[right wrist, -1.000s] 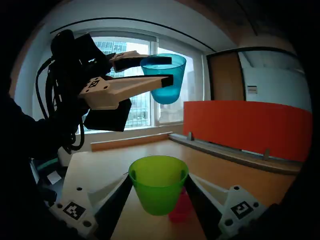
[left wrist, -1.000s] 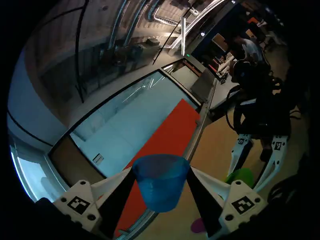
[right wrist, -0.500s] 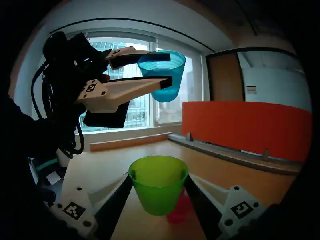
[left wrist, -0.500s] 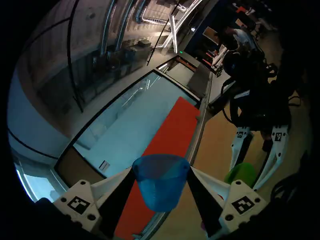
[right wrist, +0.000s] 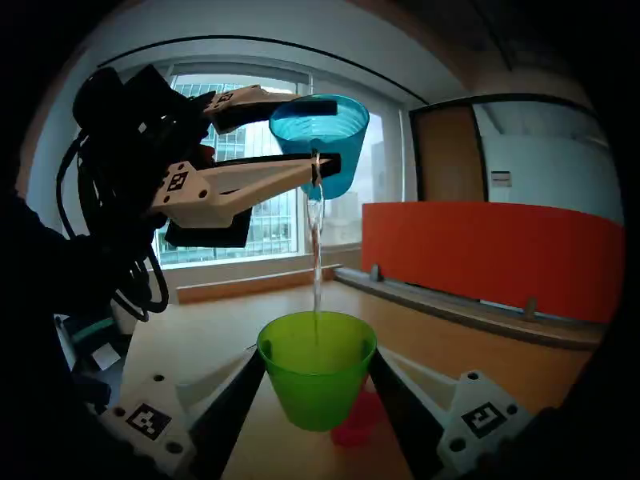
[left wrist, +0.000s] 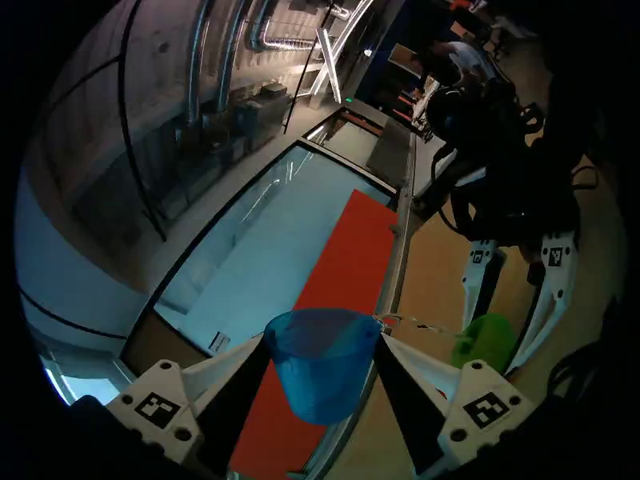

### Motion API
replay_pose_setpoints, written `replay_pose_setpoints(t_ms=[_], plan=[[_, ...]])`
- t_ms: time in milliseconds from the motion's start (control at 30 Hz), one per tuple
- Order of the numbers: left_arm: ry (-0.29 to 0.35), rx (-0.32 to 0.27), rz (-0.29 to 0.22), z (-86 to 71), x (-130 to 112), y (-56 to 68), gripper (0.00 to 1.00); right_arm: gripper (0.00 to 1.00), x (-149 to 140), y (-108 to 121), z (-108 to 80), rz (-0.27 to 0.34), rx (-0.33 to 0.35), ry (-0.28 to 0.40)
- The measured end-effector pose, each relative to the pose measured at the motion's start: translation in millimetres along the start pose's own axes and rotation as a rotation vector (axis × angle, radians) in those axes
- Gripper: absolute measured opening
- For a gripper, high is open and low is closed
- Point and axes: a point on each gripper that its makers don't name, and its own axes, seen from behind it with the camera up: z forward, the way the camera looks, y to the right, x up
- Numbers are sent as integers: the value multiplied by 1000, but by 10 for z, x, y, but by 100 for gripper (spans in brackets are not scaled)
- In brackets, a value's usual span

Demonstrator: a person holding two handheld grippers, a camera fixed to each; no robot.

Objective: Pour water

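Two cups are being held, one in each gripper. The left gripper (right wrist: pixel 330 134) is pressing both fingers against the sides of the blue cup (right wrist: pixel 320 144), its jaws parted only by the cup's width, and is holding it high above the wooden table (right wrist: pixel 448 336). The right gripper (right wrist: pixel 316 354) is squeezing the green cup (right wrist: pixel 318 368) in the same way, keeping it upright just over the tabletop, straight below the blue one. Compared with half a second ago, the blue cup is tipping further, its mouth now turning more towards the right gripper view. A thin stream of water (right wrist: pixel 314 256) is now running from its lip down into the green cup, where before no water was falling. In the left gripper view the same stream is showing as a fine thread arcing from the blue rim across to the green cup, which the right gripper is holding farther off. The green cup is sitting where it was, unmoved between its fingers. A small red thing (right wrist: pixel 356 420) is lying on the table just behind and below the green cup, and an orange partition (right wrist: pixel 496 248) is standing along the table's far edge
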Motion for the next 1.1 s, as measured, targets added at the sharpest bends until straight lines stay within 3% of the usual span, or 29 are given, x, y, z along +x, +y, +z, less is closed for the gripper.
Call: replay_pose_setpoints(t_ms=[1100], plan=[[0, 28, 137, -51, 88, -97, 87, 90, 27, -15, -36, -12, -2, -4]])
